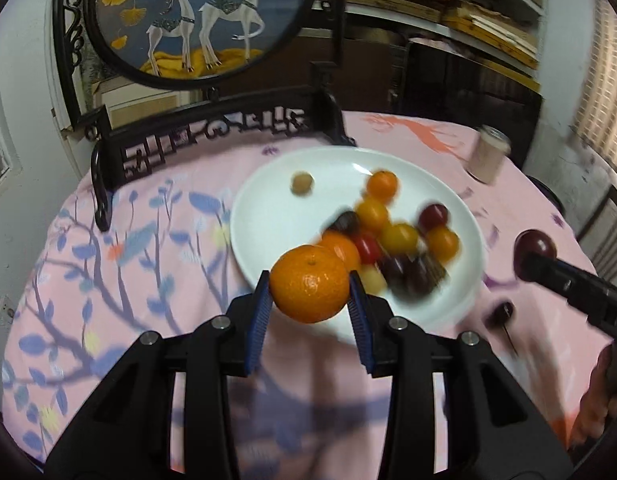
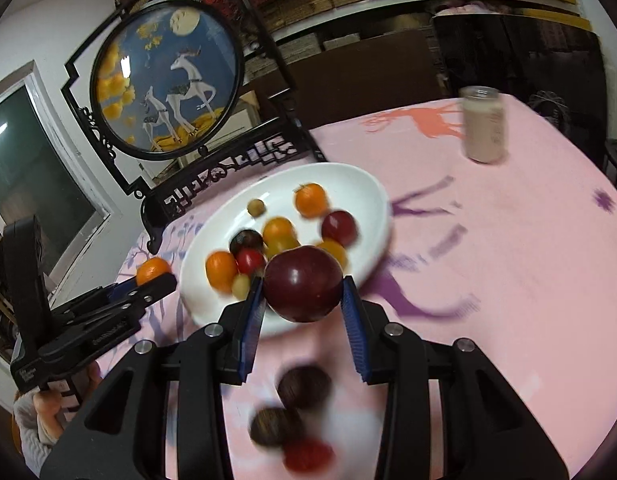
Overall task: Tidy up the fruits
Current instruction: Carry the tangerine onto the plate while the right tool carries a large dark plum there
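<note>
A round orange mandarin [image 1: 310, 289], dimpled with a small green stem scar on top, sits pinched between blue pads at the 6 o'clock edge of the white plate [image 1: 276, 216]. A glossy dark red plum [image 2: 303, 283] is gripped likewise near the plate's rim at 5 o'clock in the right wrist view. On the plate lie small mixed fruits [image 1: 392, 240]: orange, yellow, red and dark ones clustered together, and one tan fruit [image 1: 302, 184] apart at 11 o'clock. Three blurred dark and red fruits [image 2: 304, 388] lie on the pink counter.

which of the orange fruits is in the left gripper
The biggest mandarin, clamped between the left gripper's blue pads; the other orange fruits lie loose on the white plate.
</note>
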A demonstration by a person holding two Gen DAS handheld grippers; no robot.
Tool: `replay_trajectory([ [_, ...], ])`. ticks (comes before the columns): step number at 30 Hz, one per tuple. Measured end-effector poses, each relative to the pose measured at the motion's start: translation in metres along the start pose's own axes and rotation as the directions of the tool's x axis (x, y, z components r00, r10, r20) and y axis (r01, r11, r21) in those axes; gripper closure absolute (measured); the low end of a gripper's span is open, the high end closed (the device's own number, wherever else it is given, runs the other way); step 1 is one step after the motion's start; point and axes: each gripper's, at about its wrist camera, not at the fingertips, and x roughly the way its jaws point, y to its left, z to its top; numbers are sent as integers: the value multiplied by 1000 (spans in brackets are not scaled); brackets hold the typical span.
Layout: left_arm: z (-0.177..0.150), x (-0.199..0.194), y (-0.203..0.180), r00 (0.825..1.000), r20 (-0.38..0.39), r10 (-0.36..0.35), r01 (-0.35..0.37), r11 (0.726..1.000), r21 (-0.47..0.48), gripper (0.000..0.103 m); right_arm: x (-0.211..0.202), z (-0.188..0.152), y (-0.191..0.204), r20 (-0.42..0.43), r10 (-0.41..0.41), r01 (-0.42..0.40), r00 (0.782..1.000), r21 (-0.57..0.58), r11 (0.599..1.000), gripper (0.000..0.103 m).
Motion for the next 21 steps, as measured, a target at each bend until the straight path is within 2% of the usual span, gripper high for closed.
replay_trajectory([
  [3, 13, 20, 5, 1000, -10, 10, -11, 999, -33, 62, 32, 11, 12, -23, 6, -6, 1000, -24, 1000, 62],
  [4, 14, 26, 8, 1000, -14, 18, -18, 999, -48, 46, 41, 12, 15, -38, 2, -4, 999, -42, 999, 62],
  [5, 13, 28, 10, 1000, -13, 23, -24, 998, -54, 36, 48, 12, 17, -43, -17, 15, 999, -64, 998, 58],
  [6, 11, 29, 13, 1000, -4, 31, -31, 998, -54, 31, 49, 12, 18, -23, -47, 45, 999, -78, 996, 55],
  [7, 9, 29, 14, 999, -3, 32, -32, 998, -46, 31, 46, 10, 16, 7, -62, 62, 998, -81, 995, 48],
  [8, 8, 29, 15, 999, -8, 37, -37, 999, -35, 31, 43, 10, 14, 20, -58, 60, 998, -76, 995, 45],
  [10, 7, 25, 16, 999, -1, 33, -33, 998, -49, 31, 34, 11, 9, 30, -30, 31, 999, -50, 998, 45],
  [13, 1, 13, 15, 1000, 4, 21, -20, 998, -54, 30, 20, 7, 5, 24, -32, 33, 999, -46, 998, 43],
  [16, -17, -1, 6, 999, 15, 34, -34, 999, -30, 21, 0, -4, -10, 8, -35, 35, 999, -6, 999, 42],
  [21, -50, -19, -24, 999, -6, -43, 44, 997, 60, 21, -34, -24, -31, 4, -28, 27, 1000, 63, 998, 42],
])
